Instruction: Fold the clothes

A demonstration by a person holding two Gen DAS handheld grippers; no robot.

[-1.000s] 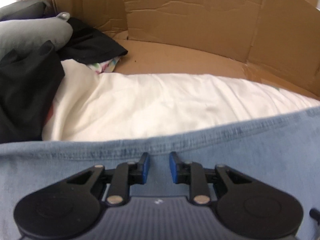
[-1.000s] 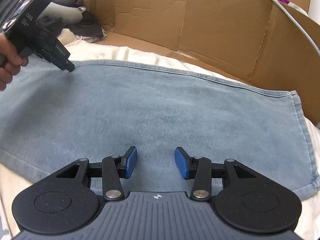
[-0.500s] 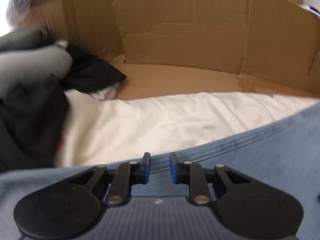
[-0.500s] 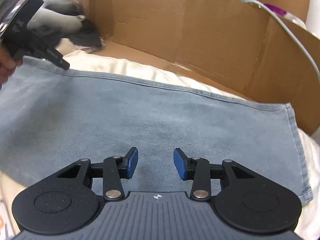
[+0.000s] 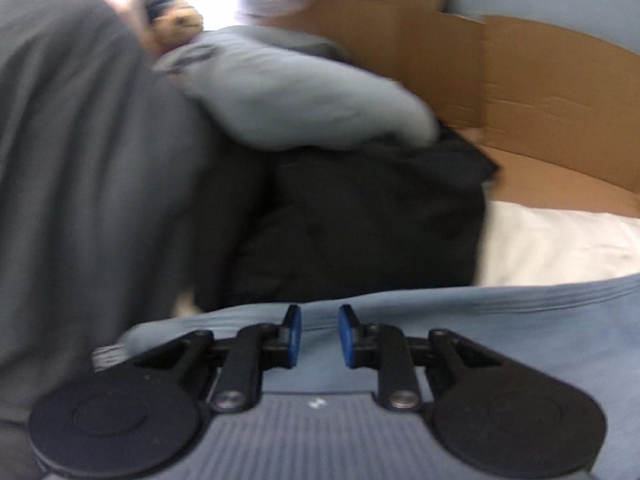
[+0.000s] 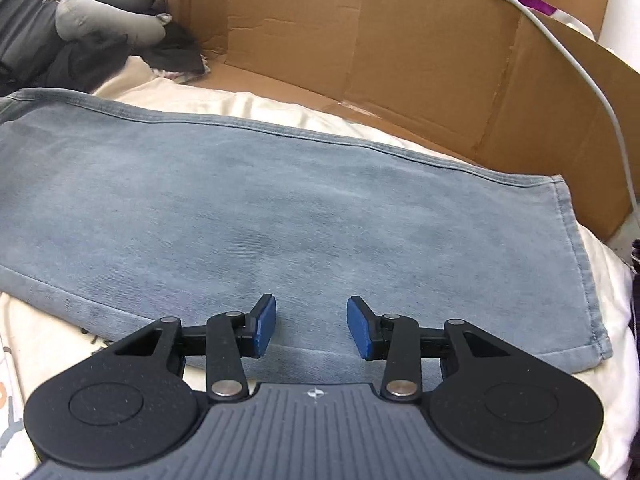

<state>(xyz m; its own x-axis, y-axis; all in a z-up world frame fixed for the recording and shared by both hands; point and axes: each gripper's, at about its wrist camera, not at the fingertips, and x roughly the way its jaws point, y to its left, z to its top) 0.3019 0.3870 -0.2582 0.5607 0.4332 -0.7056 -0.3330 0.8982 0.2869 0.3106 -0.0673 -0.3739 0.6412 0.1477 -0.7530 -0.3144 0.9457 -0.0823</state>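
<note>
Denim jeans point(image 6: 280, 216) flat on bed's cream sheet point(image 6: 280, 108), long axis left to right. Right gripper point(image 6: 311, 330) over near hem, fingers half open, empty. Left gripper point(image 5: 319, 336) over far-left end, narrow gap, gripping nothing.

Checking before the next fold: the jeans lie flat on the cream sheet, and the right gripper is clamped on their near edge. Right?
Not quite. In the right wrist view the right gripper is open, nothing between its pads, just above the jeans. The jeans do lie flat on the cream sheet.
</note>
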